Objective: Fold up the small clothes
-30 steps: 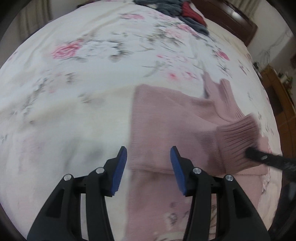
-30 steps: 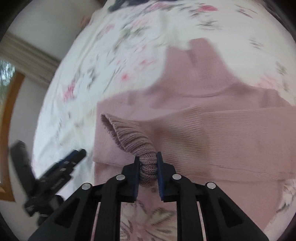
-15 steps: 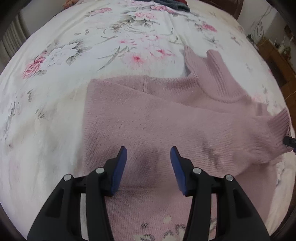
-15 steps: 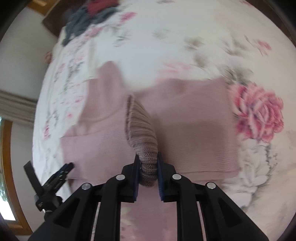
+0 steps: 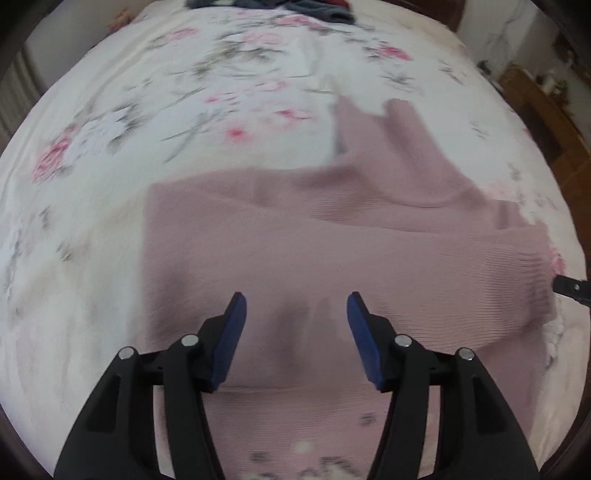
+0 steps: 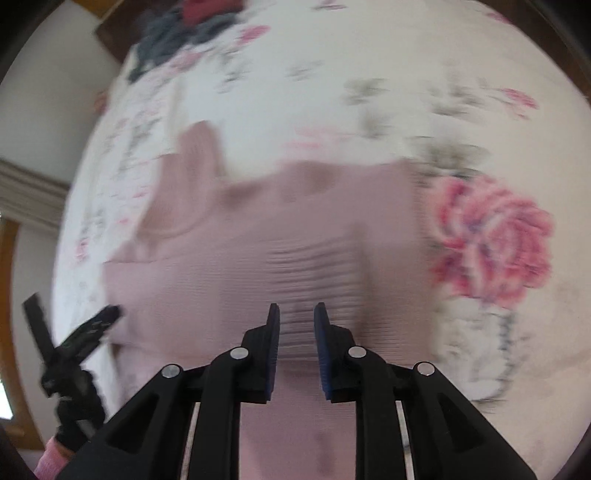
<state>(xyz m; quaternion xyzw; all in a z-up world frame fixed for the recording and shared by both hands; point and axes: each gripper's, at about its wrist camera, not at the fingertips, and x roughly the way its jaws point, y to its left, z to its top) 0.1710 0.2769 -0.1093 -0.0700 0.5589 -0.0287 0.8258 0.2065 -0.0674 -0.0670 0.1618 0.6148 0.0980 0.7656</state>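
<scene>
Left wrist view: my left tool (image 5: 294, 314) hovers wide open above the pink sweater (image 5: 314, 251), spread on the floral bedspread (image 5: 110, 147). Right wrist view: my right tool (image 6: 296, 322), narrowly parted and empty, hangs over the ribbed cuff (image 6: 317, 266); dark clothes (image 6: 173, 33) sit at 11 o'clock.

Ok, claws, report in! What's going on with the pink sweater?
Left claw open above sweater. Right claw open, sleeve cuff let go. Nothing in the way.

black plastic left tool (image 5: 295, 317) and right tool (image 6: 296, 326), blue pads, silver screws; pink sleeve (image 6: 50, 461).
</scene>
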